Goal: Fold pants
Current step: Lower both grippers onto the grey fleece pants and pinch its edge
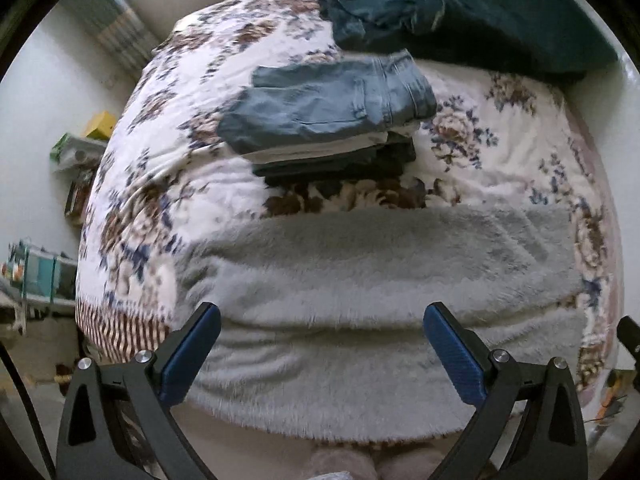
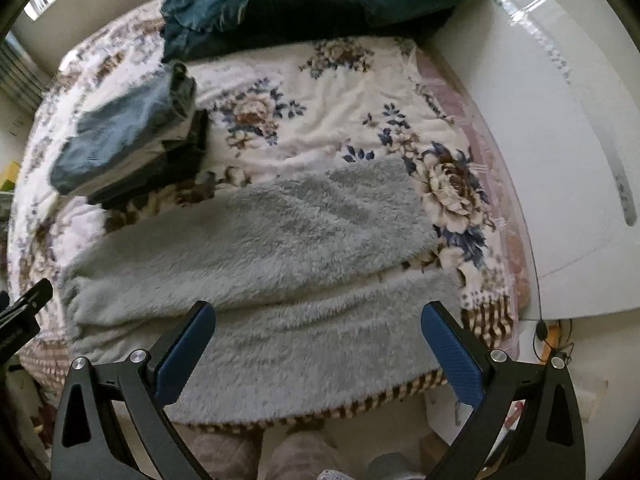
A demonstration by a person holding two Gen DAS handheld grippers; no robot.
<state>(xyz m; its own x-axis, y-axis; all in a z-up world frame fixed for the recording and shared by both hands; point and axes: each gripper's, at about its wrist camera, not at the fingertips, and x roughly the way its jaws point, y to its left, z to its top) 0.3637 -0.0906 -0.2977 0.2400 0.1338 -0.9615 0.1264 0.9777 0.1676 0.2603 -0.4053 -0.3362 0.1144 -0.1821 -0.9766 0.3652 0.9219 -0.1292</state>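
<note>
The grey fleece pants point(image 1: 360, 312) lie spread across the near edge of the floral bedspread point(image 1: 500, 128), lengthwise from left to right, apparently already doubled leg on leg. Both the left gripper point(image 1: 320, 344) and the right gripper point(image 2: 318, 340) hover above them with tongs wide apart, holding nothing. The plush fabric looks soft, light and limp, likely to sag and cling rather than slide, so pinching both layers at an end seems wise. Farther off sits a stack of folded jeans point(image 1: 332, 112).
</note>
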